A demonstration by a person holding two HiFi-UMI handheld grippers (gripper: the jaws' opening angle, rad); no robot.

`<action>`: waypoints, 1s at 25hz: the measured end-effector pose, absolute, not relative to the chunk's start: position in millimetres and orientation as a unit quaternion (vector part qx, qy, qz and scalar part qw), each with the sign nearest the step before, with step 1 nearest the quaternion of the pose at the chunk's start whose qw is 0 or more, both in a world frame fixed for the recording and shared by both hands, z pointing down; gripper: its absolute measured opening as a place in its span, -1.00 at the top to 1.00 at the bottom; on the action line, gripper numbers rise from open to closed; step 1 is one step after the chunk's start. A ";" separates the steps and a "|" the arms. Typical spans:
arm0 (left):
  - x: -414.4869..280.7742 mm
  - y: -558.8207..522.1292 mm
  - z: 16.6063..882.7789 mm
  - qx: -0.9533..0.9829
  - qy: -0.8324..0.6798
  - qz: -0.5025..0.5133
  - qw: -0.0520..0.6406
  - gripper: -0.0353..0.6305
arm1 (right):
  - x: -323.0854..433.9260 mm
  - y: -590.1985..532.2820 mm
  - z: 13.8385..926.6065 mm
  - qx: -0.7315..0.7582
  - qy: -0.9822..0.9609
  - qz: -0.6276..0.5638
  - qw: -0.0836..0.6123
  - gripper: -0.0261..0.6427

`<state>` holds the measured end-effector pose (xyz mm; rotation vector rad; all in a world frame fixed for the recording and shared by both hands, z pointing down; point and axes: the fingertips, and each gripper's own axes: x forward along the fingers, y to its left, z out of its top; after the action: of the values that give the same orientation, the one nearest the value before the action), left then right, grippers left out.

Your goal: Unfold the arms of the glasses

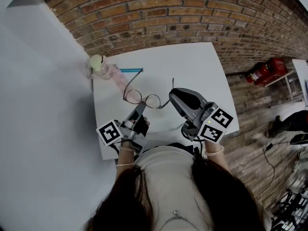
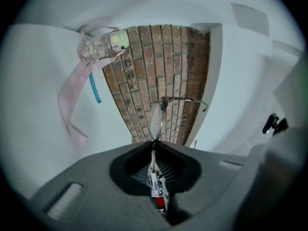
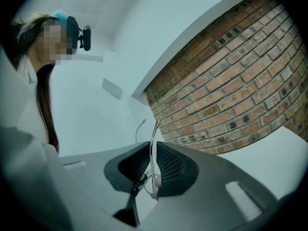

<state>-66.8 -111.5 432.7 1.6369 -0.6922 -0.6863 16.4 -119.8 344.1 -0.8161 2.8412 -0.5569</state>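
Thin wire-rimmed glasses are held just above the white table. My left gripper is shut on the frame near the bridge, between the two lenses. In the left gripper view one lens rises from the closed jaws, and one arm sticks out to the right. My right gripper is shut at the glasses' right end, where a thin arm points away from me. In the right gripper view that metal arm stands pinched between the pads.
A clear pink bottle with a pale green cap and a pink strap lies at the table's far left corner, beside a blue straw. A brick wall runs behind the table. A red extinguisher lies on the floor at right.
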 end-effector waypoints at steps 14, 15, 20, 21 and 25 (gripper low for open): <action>-71.1 -114.7 436.9 0.690 -0.303 -0.300 0.585 0.83 | 31.4 -121.5 340.9 -0.289 0.936 -0.188 0.070 0.82; -70.7 -114.8 436.3 0.689 -0.302 -0.302 0.585 0.83 | 33.3 -122.7 340.9 -0.291 0.935 -0.189 0.070 0.82; -70.6 -112.5 433.3 0.688 -0.293 -0.312 0.586 0.83 | 42.8 -127.5 345.0 -0.315 0.930 -0.182 0.059 0.82; -71.2 -112.2 432.4 0.687 -0.291 -0.314 0.587 0.83 | 45.4 -129.0 346.4 -0.321 0.928 -0.181 0.057 0.83; -74.6 -113.0 430.4 0.683 -0.279 -0.327 0.590 0.83 | 53.0 -134.8 356.8 -0.348 0.921 -0.169 0.039 0.84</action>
<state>-74.6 -113.0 430.4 1.5911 -0.6499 -0.7614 53.0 -134.8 356.8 -1.0679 2.8253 -0.5176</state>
